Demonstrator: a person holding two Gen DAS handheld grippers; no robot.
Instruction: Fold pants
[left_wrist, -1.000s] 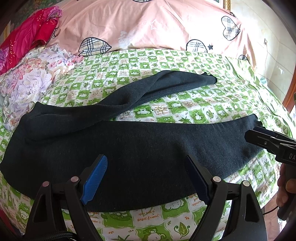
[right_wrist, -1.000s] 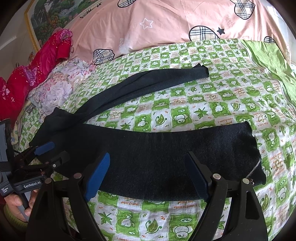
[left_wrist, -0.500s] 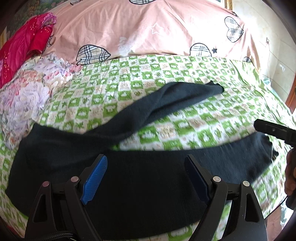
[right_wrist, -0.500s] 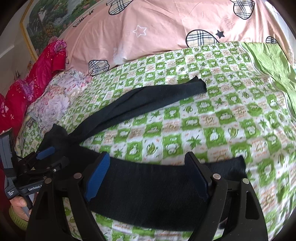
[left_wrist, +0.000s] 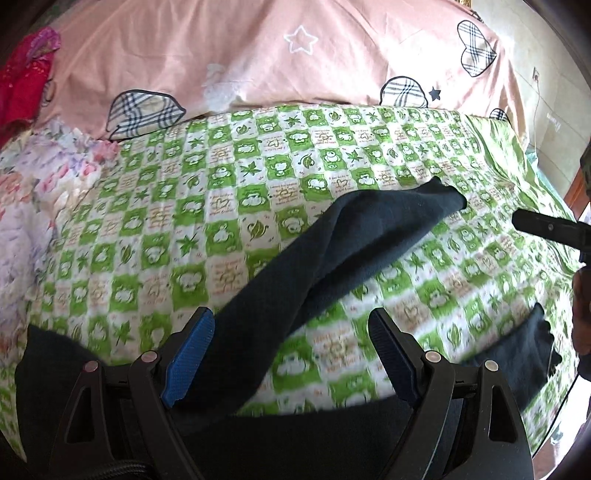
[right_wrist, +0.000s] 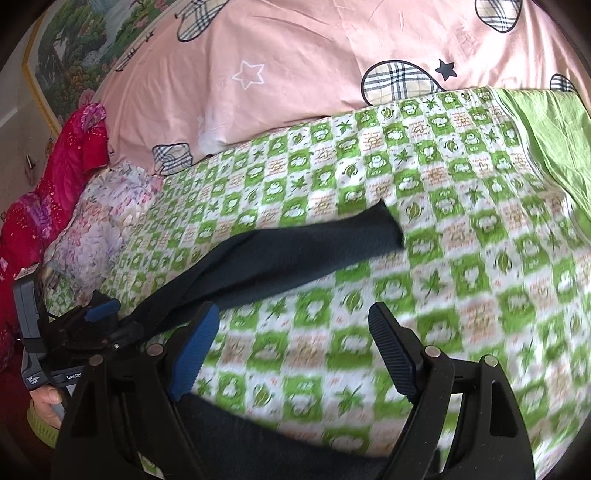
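Dark navy pants (left_wrist: 369, 236) lie spread on the green checked bed sheet (left_wrist: 229, 206), their two legs splayed apart. The far leg (right_wrist: 295, 254) runs diagonally up to the right. The near leg (left_wrist: 303, 435) crosses the bottom of both views, under the fingers. My left gripper (left_wrist: 291, 354) hovers open above the crotch end of the far leg, with nothing held. Further right along the pants, my right gripper (right_wrist: 295, 354) is open over bare sheet between the legs. Each gripper shows in the other's view: the left gripper (right_wrist: 110, 321) at left, the right gripper (left_wrist: 546, 230) at right.
A pink quilt (left_wrist: 277, 55) with plaid hearts is piled at the far side. A floral pillow (right_wrist: 99, 221) and red clothing (right_wrist: 62, 177) sit at the left. Plain green cloth (right_wrist: 554, 136) lies at the far right. A person's hand (right_wrist: 44, 398) holds the left gripper.
Both grippers have moved forward across the bed, passing over the near leg toward the far leg. The near leg now sits at the bottom of both views. Both stayed open.
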